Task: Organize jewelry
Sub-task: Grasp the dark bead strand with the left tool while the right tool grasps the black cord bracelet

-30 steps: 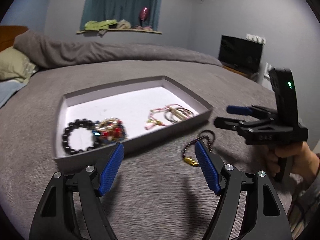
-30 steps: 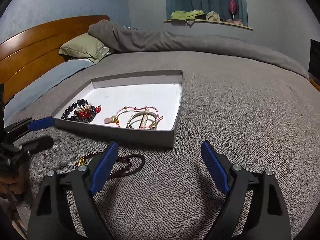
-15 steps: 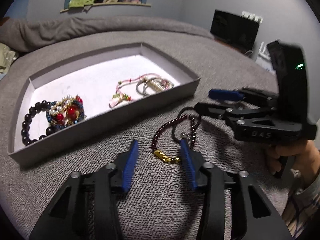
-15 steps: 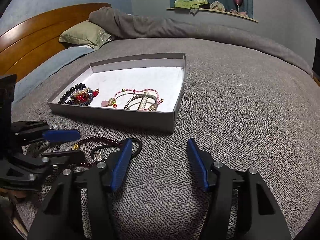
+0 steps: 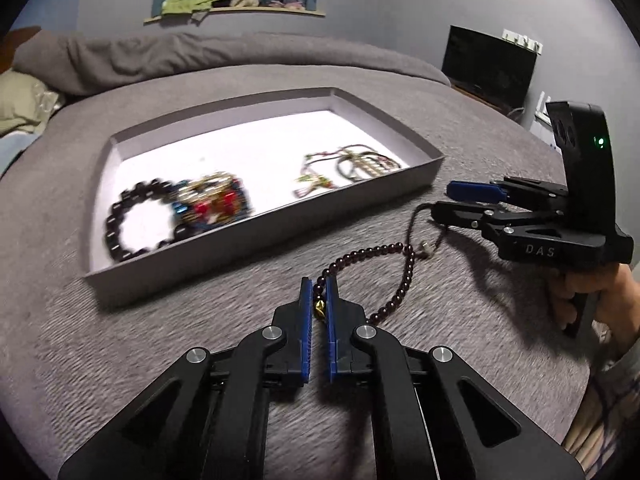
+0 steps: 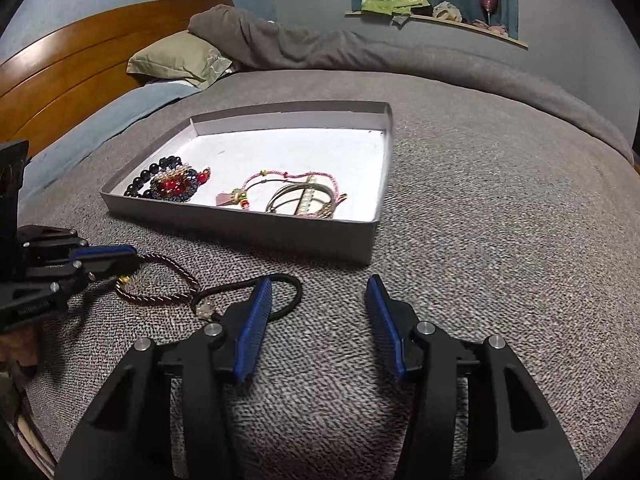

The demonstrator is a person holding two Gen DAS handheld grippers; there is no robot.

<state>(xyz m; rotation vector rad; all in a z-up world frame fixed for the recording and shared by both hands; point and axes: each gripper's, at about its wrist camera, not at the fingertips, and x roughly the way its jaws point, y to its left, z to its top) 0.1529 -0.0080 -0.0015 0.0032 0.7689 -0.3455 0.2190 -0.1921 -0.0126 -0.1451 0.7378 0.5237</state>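
Observation:
A dark red bead bracelet (image 5: pixel 394 270) lies on the grey bedspread in front of the tray. My left gripper (image 5: pixel 319 292) is shut on its end by the gold clasp (image 6: pixel 123 280). A black cord loop (image 6: pixel 294 286) with a small silver charm (image 6: pixel 204 310) lies against the bracelet (image 6: pixel 168 276). My right gripper (image 6: pixel 318 312) hovers over that loop with its jaws closing; the pads press on nothing, and the cord's edge lies just inside the left finger (image 6: pixel 254 320). The grey tray (image 5: pixel 260 236) holds a black bead bracelet (image 5: pixel 120 224), a colourful beaded one (image 5: pixel 216 204) and a pink cord with bangles (image 5: pixel 352 164).
All of this sits on a bed with a grey blanket (image 6: pixel 500 240). A green pillow (image 6: pixel 176 60) and a wooden headboard (image 6: pixel 60 80) are at the far left. A dark screen (image 5: pixel 488 68) stands beyond the bed. A hand (image 5: pixel 600 292) holds the right gripper (image 5: pixel 464 200).
My left gripper has come down onto the bracelet and shut on its clasp end. The right gripper's jaws have narrowed while it stayed in place over the black loop.

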